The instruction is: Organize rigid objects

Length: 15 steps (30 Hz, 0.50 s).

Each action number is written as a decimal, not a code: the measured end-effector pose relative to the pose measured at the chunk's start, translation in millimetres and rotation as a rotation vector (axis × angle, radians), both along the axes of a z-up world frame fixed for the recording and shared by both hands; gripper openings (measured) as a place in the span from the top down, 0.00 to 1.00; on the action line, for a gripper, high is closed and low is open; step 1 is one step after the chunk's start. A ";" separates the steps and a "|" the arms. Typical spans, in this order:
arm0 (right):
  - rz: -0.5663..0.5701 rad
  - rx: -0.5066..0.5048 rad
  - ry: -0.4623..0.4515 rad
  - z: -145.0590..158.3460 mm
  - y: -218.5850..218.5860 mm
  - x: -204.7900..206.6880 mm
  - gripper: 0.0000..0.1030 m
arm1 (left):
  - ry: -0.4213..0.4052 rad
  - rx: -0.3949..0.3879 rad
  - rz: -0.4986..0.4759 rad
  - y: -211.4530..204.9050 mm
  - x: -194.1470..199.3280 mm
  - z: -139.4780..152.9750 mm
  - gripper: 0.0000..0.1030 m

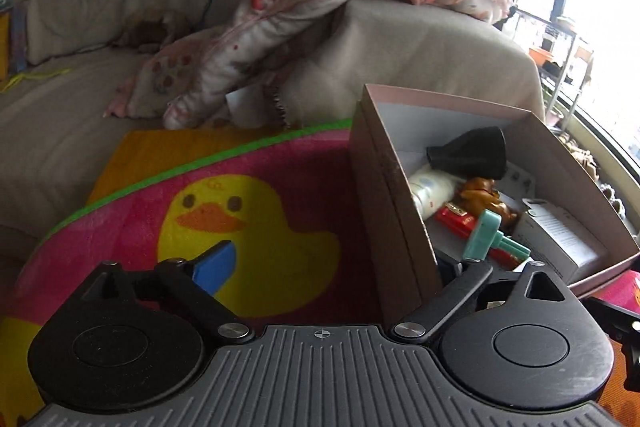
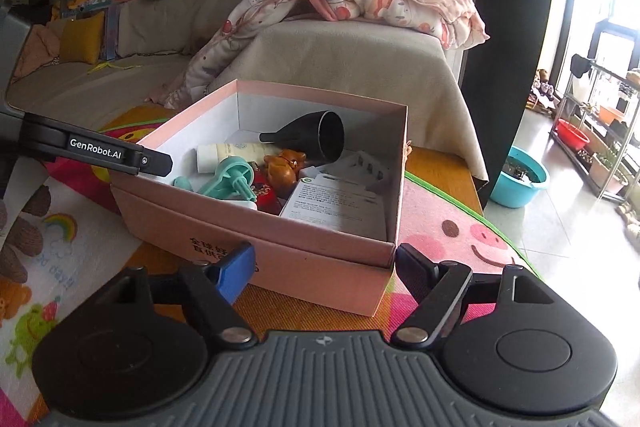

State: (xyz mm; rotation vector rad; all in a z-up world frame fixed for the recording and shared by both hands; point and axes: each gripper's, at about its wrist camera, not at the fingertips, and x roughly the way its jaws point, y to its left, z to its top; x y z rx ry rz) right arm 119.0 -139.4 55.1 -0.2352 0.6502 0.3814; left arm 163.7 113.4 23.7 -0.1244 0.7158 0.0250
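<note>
Pink box (image 2: 280, 247) straddled at 12 o'clock by wide-open, empty right gripper (image 2: 324, 267); left gripper (image 1: 332, 267) open, empty, nearer left wall.

Partly hidden things in and around the pink box

From the left wrist, the near wall of the pink box (image 1: 394, 211) covers the lower part of the cream tube (image 1: 430, 189) and the red packet (image 1: 456, 217), and the right finger of the left tool (image 1: 328, 269) is behind that wall, so its tip is not seen. From the right wrist, the red packet (image 2: 266, 197) lies mostly under the teal plastic toy (image 2: 234, 181). The print on the white leaflet (image 2: 336, 197) is too small to read. The window side is overexposed, and the shelf (image 2: 600, 131) is cut by the edge.
</note>
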 end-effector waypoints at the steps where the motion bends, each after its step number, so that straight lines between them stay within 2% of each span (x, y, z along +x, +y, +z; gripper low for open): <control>1: -0.001 -0.002 -0.004 -0.7 3.7 0.3 0.25 | -0.007 -0.009 -0.005 3.4 1.0 -0.4 0.04; 4: 0.005 -0.042 -0.030 -4.1 13.2 -1.1 0.25 | -0.034 -0.003 -0.015 3.8 -2.1 1.5 0.04; 7: 0.000 -0.108 -0.066 -9.1 16.2 -5.2 0.24 | -0.111 0.024 0.002 -1.0 -20.4 12.0 0.05; 10: -0.097 -0.127 -0.072 -10.7 6.9 -10.4 0.24 | -0.179 0.016 0.004 -3.9 -52.3 25.5 0.05; 12: -0.151 -0.078 -0.036 -7.0 -5.9 -18.1 0.23 | -0.171 0.011 -0.011 -9.9 -79.2 28.5 0.05; 15: -0.181 0.047 0.095 -3.4 -22.2 -35.1 0.18 | -0.120 0.021 -0.051 -25.3 -116.9 19.4 0.05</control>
